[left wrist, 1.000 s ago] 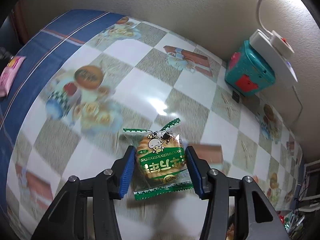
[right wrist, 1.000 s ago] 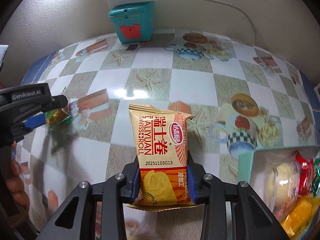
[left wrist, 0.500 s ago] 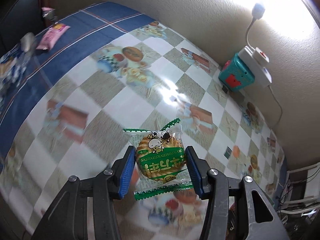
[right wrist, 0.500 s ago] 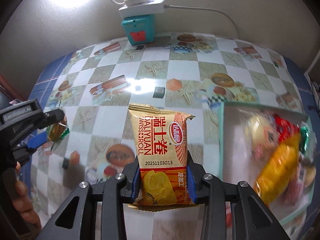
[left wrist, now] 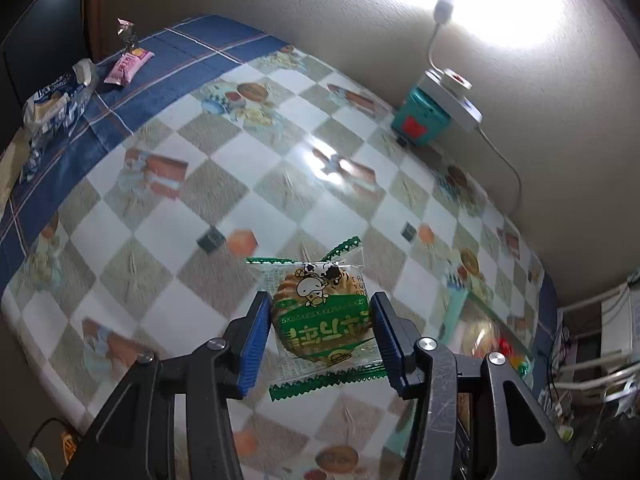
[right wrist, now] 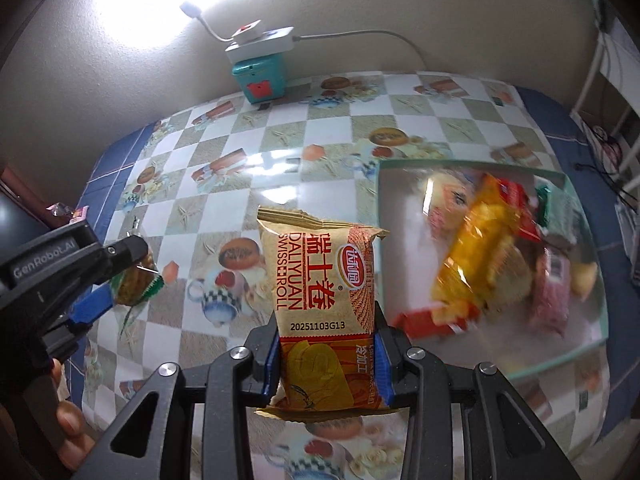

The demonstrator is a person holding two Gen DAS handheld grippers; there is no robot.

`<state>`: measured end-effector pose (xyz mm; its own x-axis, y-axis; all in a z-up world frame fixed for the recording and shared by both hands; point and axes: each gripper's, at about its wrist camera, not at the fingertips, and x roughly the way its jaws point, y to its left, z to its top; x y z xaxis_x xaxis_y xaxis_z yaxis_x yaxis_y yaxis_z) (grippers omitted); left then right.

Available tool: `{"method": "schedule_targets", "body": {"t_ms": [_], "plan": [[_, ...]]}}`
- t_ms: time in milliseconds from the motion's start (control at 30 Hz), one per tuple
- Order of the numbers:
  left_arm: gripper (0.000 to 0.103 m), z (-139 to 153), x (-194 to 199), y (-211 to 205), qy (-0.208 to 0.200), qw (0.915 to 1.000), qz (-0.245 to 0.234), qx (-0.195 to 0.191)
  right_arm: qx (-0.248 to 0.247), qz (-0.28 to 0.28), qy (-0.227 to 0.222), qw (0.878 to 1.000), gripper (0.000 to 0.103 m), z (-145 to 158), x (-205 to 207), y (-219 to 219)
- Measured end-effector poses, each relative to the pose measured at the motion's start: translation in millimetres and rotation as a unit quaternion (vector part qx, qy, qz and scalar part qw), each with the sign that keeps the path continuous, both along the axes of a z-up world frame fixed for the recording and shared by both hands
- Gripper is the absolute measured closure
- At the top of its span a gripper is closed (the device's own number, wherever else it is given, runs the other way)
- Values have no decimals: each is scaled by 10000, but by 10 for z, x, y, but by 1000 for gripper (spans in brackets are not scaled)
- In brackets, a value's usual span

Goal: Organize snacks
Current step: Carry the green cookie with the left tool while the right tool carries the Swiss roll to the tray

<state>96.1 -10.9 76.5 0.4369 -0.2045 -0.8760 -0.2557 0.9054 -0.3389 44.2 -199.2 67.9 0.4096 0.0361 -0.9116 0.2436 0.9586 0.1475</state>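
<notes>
My left gripper (left wrist: 320,340) is shut on a green-wrapped round cracker packet (left wrist: 320,320), held in the air above the checkered tablecloth. In the right wrist view the same left gripper (right wrist: 120,280) shows at the left edge with the cracker packet (right wrist: 134,284) in it. My right gripper (right wrist: 326,356) is shut on an orange Swiss roll packet (right wrist: 324,288), which stands upright between the blue pads. To its right lies a teal-rimmed snack box (right wrist: 472,162) holding several wrapped snacks, among them a yellow bag (right wrist: 480,252). The box (left wrist: 456,308) peeks out at the lower right of the left wrist view.
A teal toy box (right wrist: 262,76) with a white power strip (right wrist: 260,40) and lamp stands against the back wall. A pink snack (left wrist: 128,66) and a blue-white bag (left wrist: 52,104) lie on the table's blue border at far left. A hand (right wrist: 68,428) grips the left tool.
Both grippers rose and travelled across the table with their packets held. The snack box came fully into the right wrist view, and the table's far-left snacks appeared in the left wrist view.
</notes>
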Motion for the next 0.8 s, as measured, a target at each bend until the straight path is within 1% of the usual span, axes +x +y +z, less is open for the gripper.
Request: {"method": "schedule_targets", "body": {"t_ms": [100, 200, 267, 400, 533, 667, 800], "plan": [[51, 37, -150, -124, -40, 10000, -82, -23, 9, -86, -10, 10000, 63, 13, -135, -81], [51, 48, -244, -234, -25, 9997, -192, -134, 24, -213, -25, 9998, 63, 30, -248, -185], [51, 61, -302, -330, -26, 9996, -258, -104, 11, -289, -46, 9996, 63, 43, -312, -250], [51, 72, -325, -473, -44, 9990, -436, -93, -55, -337, -30, 9994, 63, 43, -370, -361], [51, 87, -342, -585, -74, 9985, -535, 17, -100, -456, 46, 9989, 63, 19, -404, -521], [51, 35, -350, -734, 20, 9980, -637, 41, -34, -657, 82, 9978, 63, -3, -438, -726], [51, -25, -384, -954, 106, 9962, -859, 53, -7, -973, 116, 9952, 63, -36, -486, -988]]}}
